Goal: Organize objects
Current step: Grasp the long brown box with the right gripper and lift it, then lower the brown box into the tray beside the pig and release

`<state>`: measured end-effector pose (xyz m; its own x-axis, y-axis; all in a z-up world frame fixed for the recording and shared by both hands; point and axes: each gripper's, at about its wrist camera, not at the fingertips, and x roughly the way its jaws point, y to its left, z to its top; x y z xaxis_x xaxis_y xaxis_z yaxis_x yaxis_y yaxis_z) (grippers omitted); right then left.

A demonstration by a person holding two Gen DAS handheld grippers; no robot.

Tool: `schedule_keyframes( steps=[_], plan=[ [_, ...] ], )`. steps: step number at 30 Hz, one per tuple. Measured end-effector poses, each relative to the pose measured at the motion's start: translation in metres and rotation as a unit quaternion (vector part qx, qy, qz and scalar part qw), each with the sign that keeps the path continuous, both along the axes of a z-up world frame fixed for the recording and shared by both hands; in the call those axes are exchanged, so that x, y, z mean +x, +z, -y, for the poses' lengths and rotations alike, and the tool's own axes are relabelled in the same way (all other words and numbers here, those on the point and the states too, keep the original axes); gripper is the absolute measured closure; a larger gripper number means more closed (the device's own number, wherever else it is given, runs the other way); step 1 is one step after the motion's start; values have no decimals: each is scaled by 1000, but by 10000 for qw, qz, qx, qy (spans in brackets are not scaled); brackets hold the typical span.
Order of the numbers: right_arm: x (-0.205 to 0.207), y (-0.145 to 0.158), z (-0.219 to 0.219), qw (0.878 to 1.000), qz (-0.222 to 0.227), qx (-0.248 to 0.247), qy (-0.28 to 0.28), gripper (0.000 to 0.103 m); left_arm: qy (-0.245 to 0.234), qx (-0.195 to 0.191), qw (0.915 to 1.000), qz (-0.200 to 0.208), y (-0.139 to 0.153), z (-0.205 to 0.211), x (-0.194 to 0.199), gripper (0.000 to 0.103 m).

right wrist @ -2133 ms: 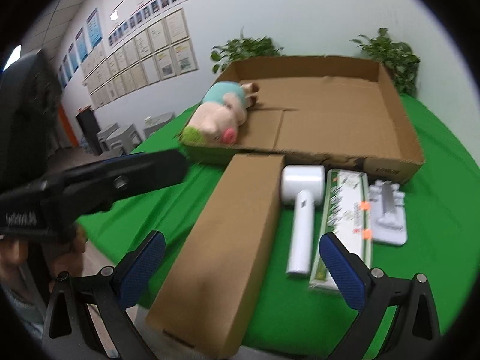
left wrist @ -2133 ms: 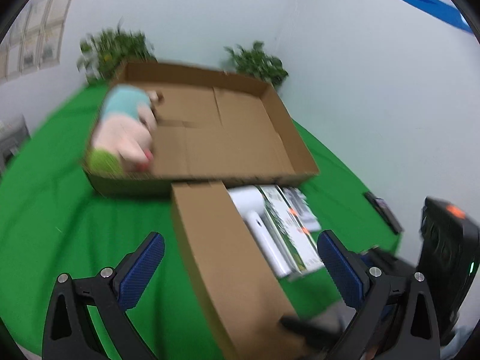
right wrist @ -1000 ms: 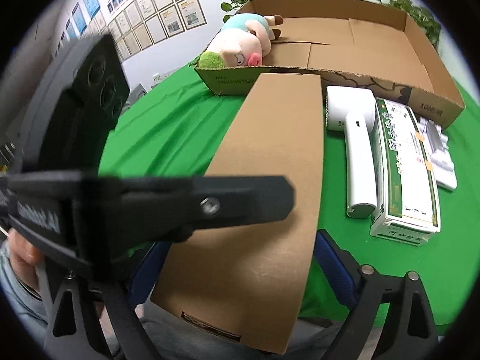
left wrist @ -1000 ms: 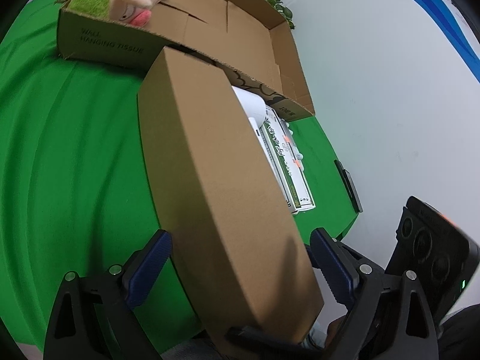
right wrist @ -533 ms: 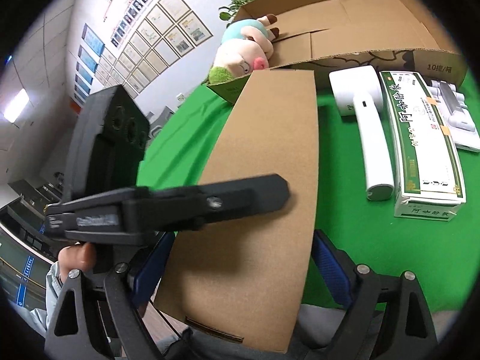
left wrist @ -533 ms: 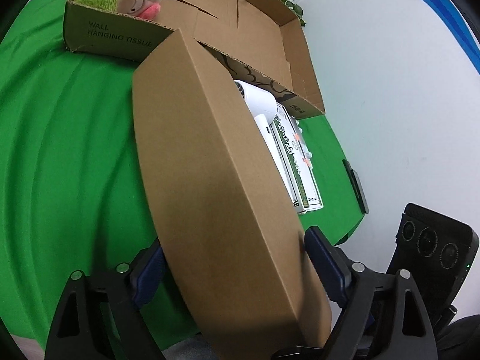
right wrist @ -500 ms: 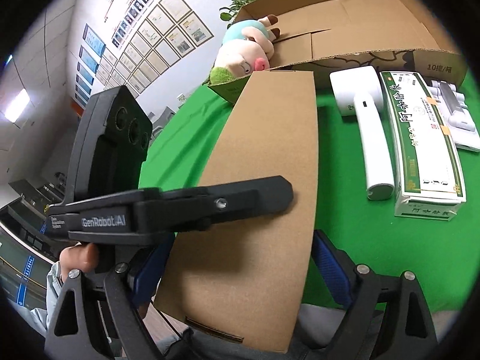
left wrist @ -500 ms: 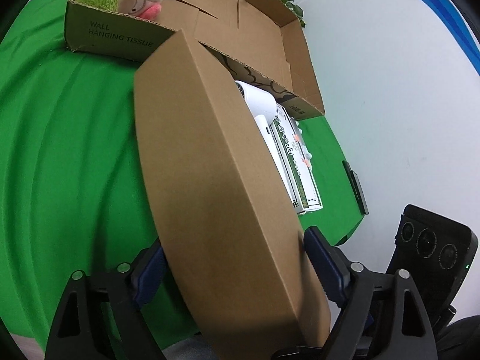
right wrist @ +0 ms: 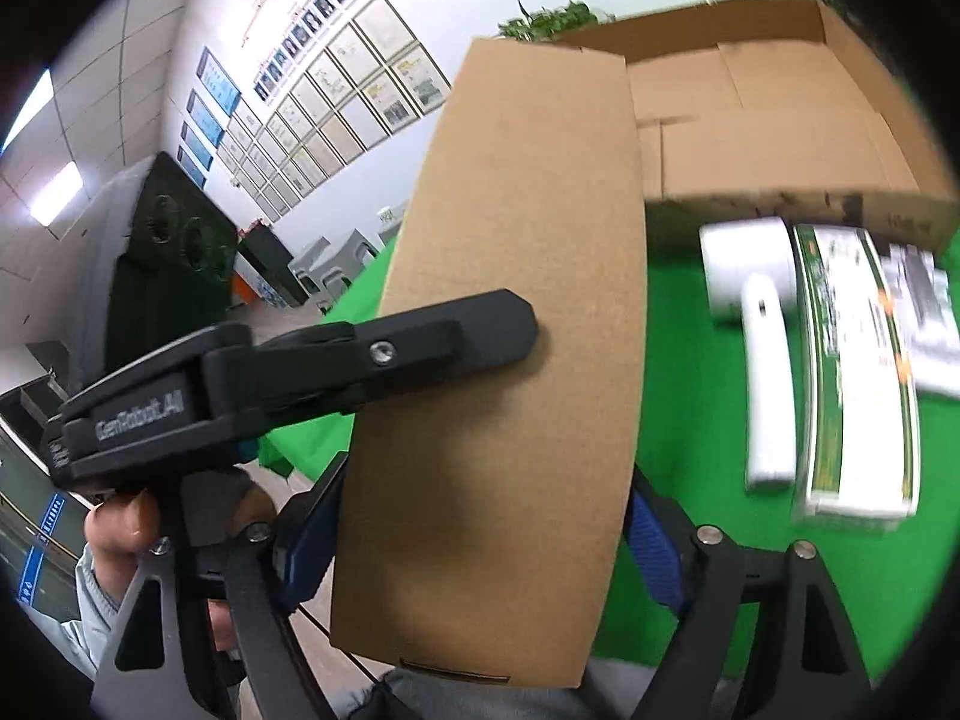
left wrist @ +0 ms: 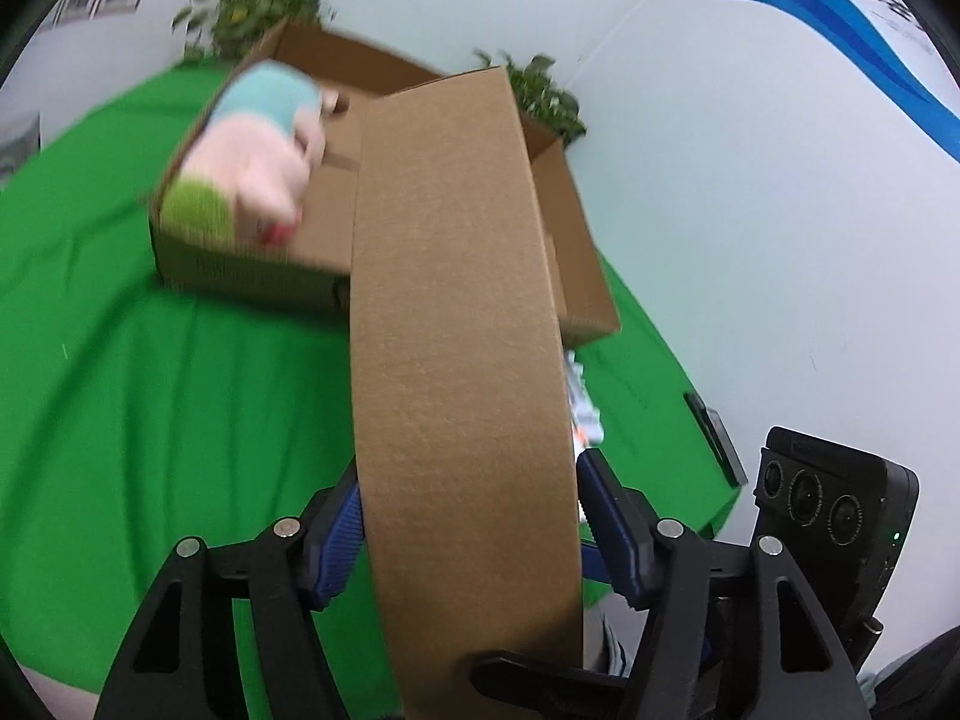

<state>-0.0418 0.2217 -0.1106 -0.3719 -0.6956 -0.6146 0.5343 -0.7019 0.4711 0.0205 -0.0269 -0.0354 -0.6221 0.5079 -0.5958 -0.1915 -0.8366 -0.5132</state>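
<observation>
A long brown cardboard box (left wrist: 456, 324) is held between both grippers and raised off the green table, its far end tilted up toward the open cardboard tray (left wrist: 570, 240). My left gripper (left wrist: 468, 522) is shut on the box's near end. My right gripper (right wrist: 480, 534) is shut on the same box (right wrist: 522, 276) from the other side. A pink plush pig (left wrist: 252, 144) lies in the tray's left end. A white handheld device (right wrist: 756, 324), a green-and-white carton (right wrist: 852, 360) and a flat packet (right wrist: 924, 312) lie on the cloth to the right.
The green cloth (left wrist: 120, 396) covers the table, its near edge just below the grippers. Potted plants (left wrist: 252, 6) stand behind the tray against the wall. A dark flat object (left wrist: 714, 438) lies near the table's right edge.
Both grippers closed onto the long box's near end. The box has since been lifted off the cloth and its far end now rises in front of the tray.
</observation>
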Motion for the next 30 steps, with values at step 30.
schedule_keyframes(
  steps=[30],
  plan=[
    [-160, 70, 15, 9976, -363, -587, 23, 22, 388, -1140, 9908, -625, 115, 14, -172, 41]
  ],
)
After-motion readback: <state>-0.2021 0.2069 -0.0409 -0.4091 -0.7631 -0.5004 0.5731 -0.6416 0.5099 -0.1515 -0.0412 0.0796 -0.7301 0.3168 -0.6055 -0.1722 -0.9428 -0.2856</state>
